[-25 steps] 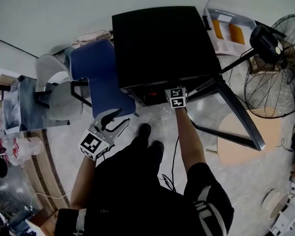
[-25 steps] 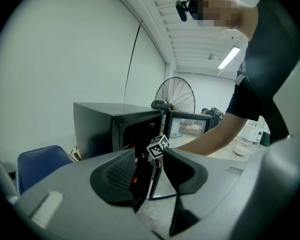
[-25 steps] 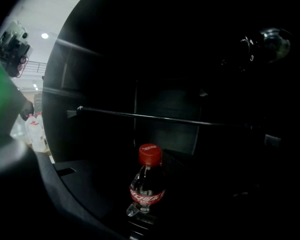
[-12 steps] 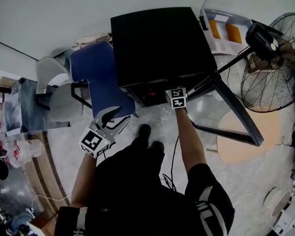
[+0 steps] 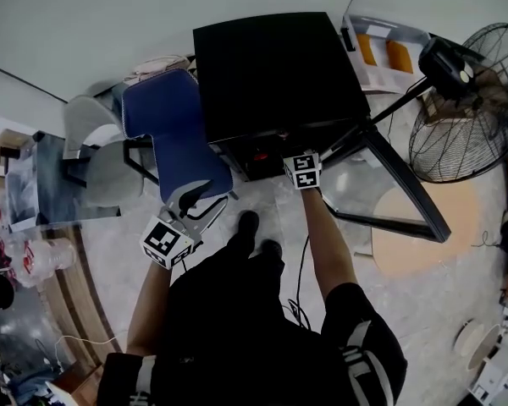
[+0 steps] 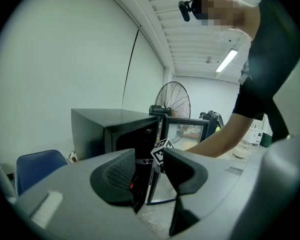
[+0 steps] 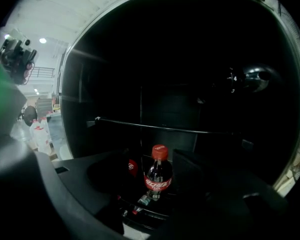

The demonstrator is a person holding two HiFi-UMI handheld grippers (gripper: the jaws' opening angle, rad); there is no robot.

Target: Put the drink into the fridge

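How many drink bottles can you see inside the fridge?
1. A red-capped bottle stands upright in the fridge, below the wire shelf. A red patch left of it, partly hidden, may be a second.

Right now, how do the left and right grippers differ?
The right gripper reaches into the black fridge; the left gripper hangs outside it, by the blue chair. The right gripper's jaws have just been opening, with the cola bottle upright between them, untouched; nothing stands between the left gripper's. Both are open.
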